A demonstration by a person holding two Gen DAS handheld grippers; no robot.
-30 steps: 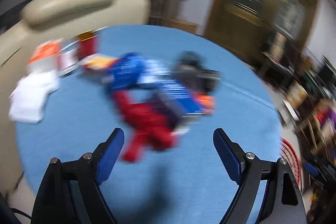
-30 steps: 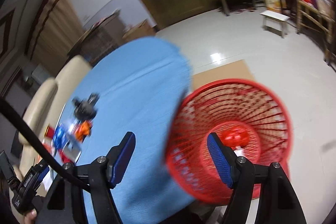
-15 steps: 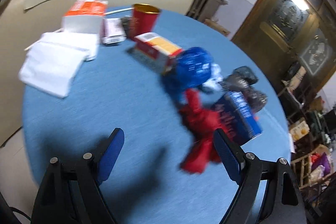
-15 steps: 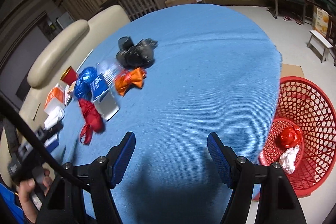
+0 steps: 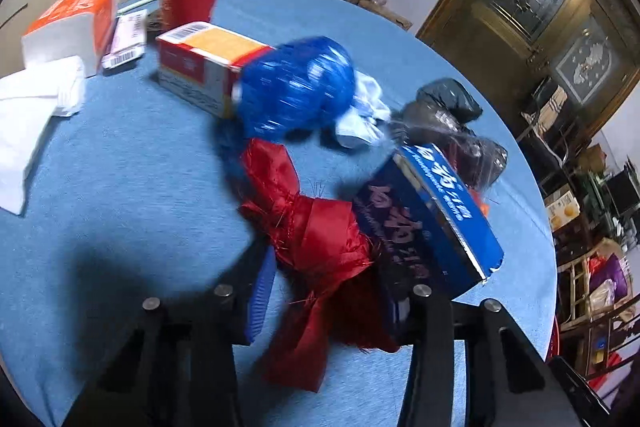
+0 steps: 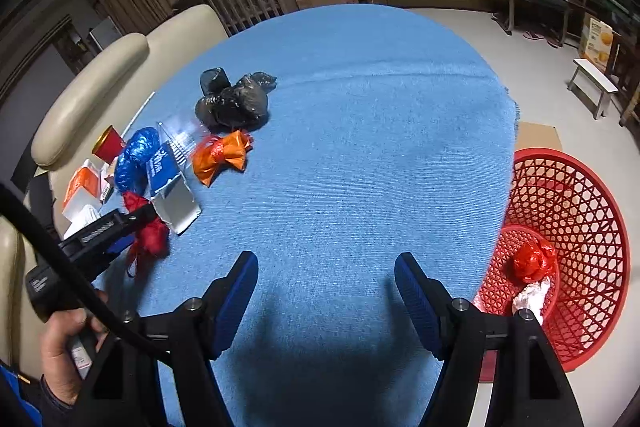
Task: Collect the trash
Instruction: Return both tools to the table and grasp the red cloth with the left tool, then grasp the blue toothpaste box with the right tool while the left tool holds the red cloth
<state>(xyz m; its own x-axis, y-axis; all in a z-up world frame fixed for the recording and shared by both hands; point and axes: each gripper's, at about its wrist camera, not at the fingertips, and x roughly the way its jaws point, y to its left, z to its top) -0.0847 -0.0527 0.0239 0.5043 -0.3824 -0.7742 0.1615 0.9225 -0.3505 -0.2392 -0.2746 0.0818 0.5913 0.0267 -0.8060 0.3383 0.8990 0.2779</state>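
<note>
Left tongs [image 5: 328, 301] straddle red crumpled wrapper [image 5: 316, 247] on blue bench [image 5: 120, 187], not visibly clamped. Right tongs [image 6: 326, 291] spread wide, holding nothing, beside red basket [image 6: 576, 211].

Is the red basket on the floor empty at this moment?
No: in the right wrist view the red basket holds a crumpled red wrapper and a white wad.

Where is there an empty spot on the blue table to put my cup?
The blue tablecloth is bare between the orange wrapper and the red basket. The side by the sofa is crowded: black bags, blue box, red wrapper.
</note>
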